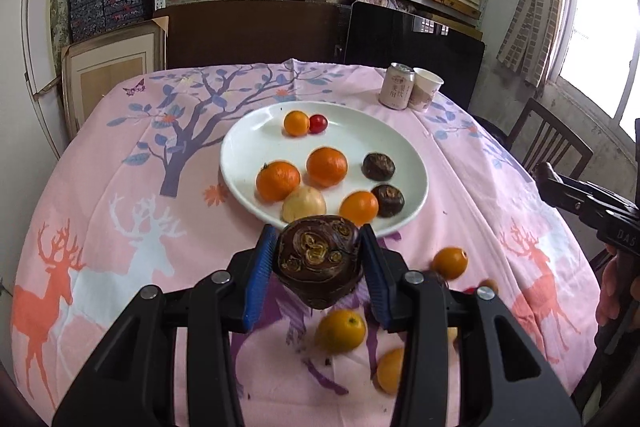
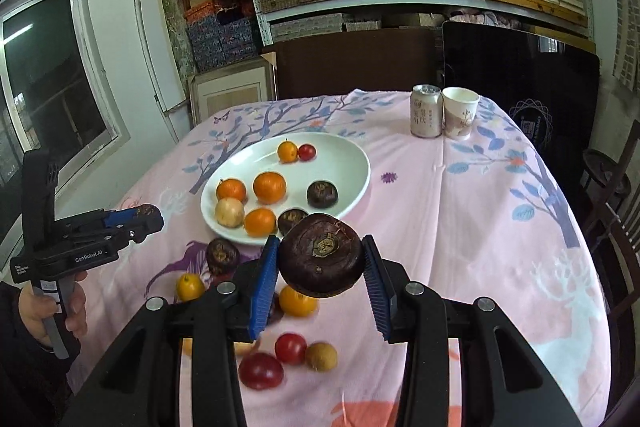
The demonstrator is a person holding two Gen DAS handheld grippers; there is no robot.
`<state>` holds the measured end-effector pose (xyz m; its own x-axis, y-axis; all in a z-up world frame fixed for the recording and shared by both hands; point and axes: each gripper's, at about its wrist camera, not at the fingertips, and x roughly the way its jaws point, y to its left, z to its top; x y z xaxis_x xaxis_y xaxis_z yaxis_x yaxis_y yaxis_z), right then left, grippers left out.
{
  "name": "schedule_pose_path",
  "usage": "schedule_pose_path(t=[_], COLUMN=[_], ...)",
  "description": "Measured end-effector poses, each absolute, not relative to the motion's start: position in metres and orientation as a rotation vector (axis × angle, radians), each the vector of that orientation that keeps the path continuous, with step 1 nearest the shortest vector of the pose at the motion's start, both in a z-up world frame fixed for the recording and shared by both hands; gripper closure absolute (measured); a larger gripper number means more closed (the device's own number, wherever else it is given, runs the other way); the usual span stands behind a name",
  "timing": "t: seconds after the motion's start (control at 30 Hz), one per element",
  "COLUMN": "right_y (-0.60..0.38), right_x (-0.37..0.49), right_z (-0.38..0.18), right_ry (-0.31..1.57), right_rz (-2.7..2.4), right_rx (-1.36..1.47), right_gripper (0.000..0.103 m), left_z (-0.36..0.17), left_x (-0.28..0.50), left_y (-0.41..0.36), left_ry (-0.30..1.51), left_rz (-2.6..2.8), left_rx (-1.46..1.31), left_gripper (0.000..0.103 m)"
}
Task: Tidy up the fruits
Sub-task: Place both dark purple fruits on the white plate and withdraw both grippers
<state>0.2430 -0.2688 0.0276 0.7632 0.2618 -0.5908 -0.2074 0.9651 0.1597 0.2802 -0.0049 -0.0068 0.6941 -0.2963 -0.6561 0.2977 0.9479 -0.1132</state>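
Observation:
A white plate (image 1: 248, 147) (image 2: 352, 163) on the pink tablecloth holds several oranges, a red cherry tomato (image 1: 318, 123), a pale round fruit (image 1: 304, 203) and two dark water chestnuts (image 1: 378, 166). My left gripper (image 1: 320, 259) is shut on a dark water chestnut (image 1: 318, 261), held above the cloth just short of the plate's near rim. My right gripper (image 2: 320, 259) is shut on another dark water chestnut (image 2: 322, 261), held near the plate's near edge. Loose oranges (image 1: 341, 331), red tomatoes (image 2: 261, 370) and a water chestnut (image 2: 222, 255) lie on the cloth below.
A drink can (image 1: 396, 85) and a paper cup (image 1: 426, 89) stand at the table's far right. A wooden chair (image 1: 548, 143) is at the right edge. Shelves of boxes fill the back wall. The left gripper also shows in the right wrist view (image 2: 146, 217).

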Motion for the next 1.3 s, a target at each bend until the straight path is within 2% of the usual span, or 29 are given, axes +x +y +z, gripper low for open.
schedule_pose_path(t=[0.2,0.4,0.43,0.47,0.5,0.63,0.87,0.9,1.03,1.17,1.3], right_y=[-0.240,-0.207,-0.205,-0.206,-0.209,-0.222,-0.249,-0.251,-0.258,-0.268,-0.274], right_x=[0.333,0.388,0.390,0.389,0.387,0.368,0.294,0.281,0.219,0.167,0.148], right_z=[0.026,-0.003,-0.005,-0.005,-0.003,0.006,0.007,0.004,-0.009,-0.022,-0.034], right_ry=[0.696,0.755,0.742,0.723,0.705,0.694,0.742,0.751,0.773,0.761,0.791], right_rz=[0.296,0.329,0.308,0.286,0.282,0.290,0.293,0.294,0.308,0.314,0.315], right_rx=[0.108,0.069,0.054,0.051,0.064,0.085,0.140,0.144,0.159,0.194,0.237], right_gripper=[0.061,0.060,0.057,0.041,0.032,0.032,0.032,0.032,0.031,0.031,0.030], left_z=[-0.003,-0.020,-0.021,-0.022,-0.021,-0.011,-0.008,-0.011,-0.035,-0.060,-0.078], left_x=[0.366,0.432,0.437,0.439,0.438,0.414,0.321,0.305,0.238,0.198,0.196], left_y=[-0.021,-0.021,-0.021,-0.020,-0.017,-0.007,-0.011,-0.014,-0.034,-0.049,-0.060], left_ry=[0.797,0.866,0.870,0.866,0.861,0.815,0.802,0.804,0.805,0.802,0.827], left_rz=[-0.295,-0.263,-0.258,-0.246,-0.246,-0.252,-0.343,-0.349,-0.376,-0.378,-0.360], left_rx=[-0.043,-0.116,-0.119,-0.122,-0.133,-0.139,-0.043,-0.010,0.162,0.274,0.303], left_gripper=[0.061,0.063,0.061,0.060,0.055,0.038,0.031,0.024,0.012,0.012,0.012])
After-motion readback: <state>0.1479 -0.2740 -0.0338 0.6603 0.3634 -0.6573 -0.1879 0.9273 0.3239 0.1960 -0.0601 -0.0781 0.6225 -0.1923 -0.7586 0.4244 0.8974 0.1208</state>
